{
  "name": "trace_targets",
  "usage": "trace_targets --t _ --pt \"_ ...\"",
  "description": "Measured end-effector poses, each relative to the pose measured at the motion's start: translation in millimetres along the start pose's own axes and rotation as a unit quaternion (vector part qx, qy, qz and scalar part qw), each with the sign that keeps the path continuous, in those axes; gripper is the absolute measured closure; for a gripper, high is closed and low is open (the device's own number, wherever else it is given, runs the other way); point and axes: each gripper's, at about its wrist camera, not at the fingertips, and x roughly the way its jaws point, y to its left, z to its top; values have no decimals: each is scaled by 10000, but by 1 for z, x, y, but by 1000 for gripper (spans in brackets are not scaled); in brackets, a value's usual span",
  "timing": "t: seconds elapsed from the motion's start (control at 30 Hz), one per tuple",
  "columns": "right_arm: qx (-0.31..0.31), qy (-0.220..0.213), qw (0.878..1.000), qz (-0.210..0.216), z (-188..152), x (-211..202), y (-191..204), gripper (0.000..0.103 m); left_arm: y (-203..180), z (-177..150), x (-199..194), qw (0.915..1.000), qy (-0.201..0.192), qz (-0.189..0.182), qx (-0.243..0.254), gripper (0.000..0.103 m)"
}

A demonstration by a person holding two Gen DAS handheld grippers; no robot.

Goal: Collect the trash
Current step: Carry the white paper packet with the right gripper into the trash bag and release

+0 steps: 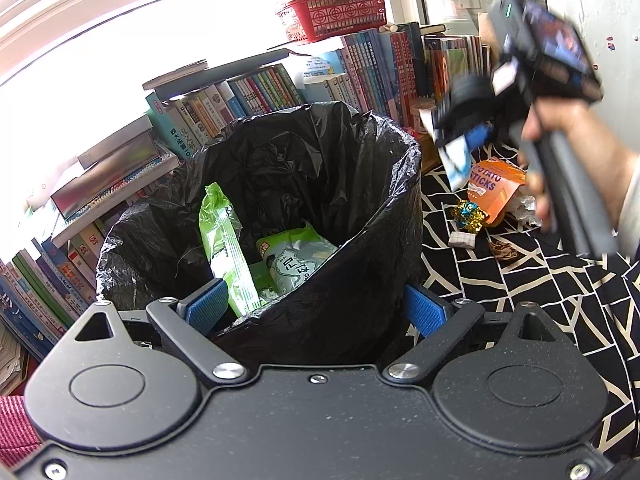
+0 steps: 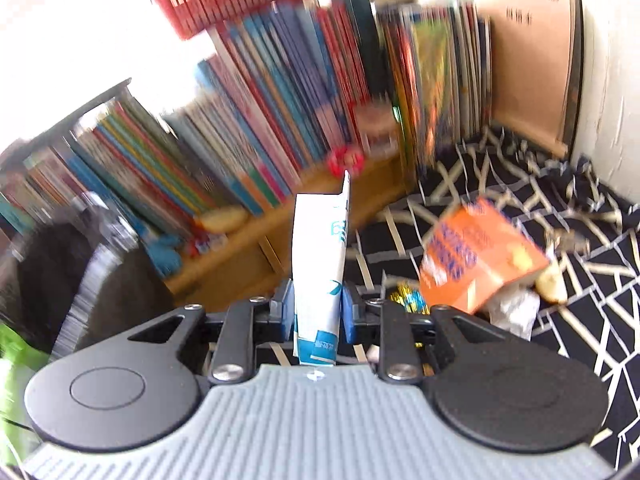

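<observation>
Black plastic lines the bin (image 1: 280, 184) I'm steadying, and I count at least two pieces already inside it: a bright green wrapper (image 1: 224, 248) standing on end and a pale green pouch (image 1: 296, 260) lying beside it at the bottom. So I'd judge the job partly done. What's left sits on the patterned cloth (image 1: 520, 280) to the right of the bin: an orange potato-sticks box (image 1: 496, 188), a crumpled gold-and-blue foil wrapper (image 1: 470, 216) just in front of it, a small white folded scrap (image 1: 462, 239), some clear crinkled plastic (image 1: 526, 208) behind the box, and a brownish bit (image 1: 504, 250) I can't identify. My left tongs (image 1: 316, 308) stand wide apart straddling the near wall of the bin liner, one blue pad inside the rim and one outside; whether the pads actually press the plastic I can't tell, since they sit well apart with the liner loosely between them. My right tongs (image 2: 316, 312) are drawn close together and clamped on a flat white-and-blue carton (image 2: 320, 264), which sticks up between the blue pads. In the left view that carton (image 1: 456, 160) hangs in the air off the bin's right side, clear of the cloth and not yet over the opening, so I reckon it goes in next, with the box and small scraps after that.
</observation>
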Motion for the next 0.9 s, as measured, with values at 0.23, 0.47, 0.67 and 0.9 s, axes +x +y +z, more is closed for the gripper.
trace_targets --t 0.23,0.47,0.67,0.9 --pt "5 -625 9947 814 24 -58 16 73 0 0 0 10000 -2 -1 4 10" --pt "-73 -451 9777 2050 25 -80 43 73 -1 0 -1 10000 0 -13 5 10" --pt "-359 -38 9631 2666 7 -79 66 71 -2 -1 -2 10000 2 -16 -5 10" --pt "-806 225 9545 2864 -8 -74 85 65 -2 -1 -2 10000 4 -14 -7 10"
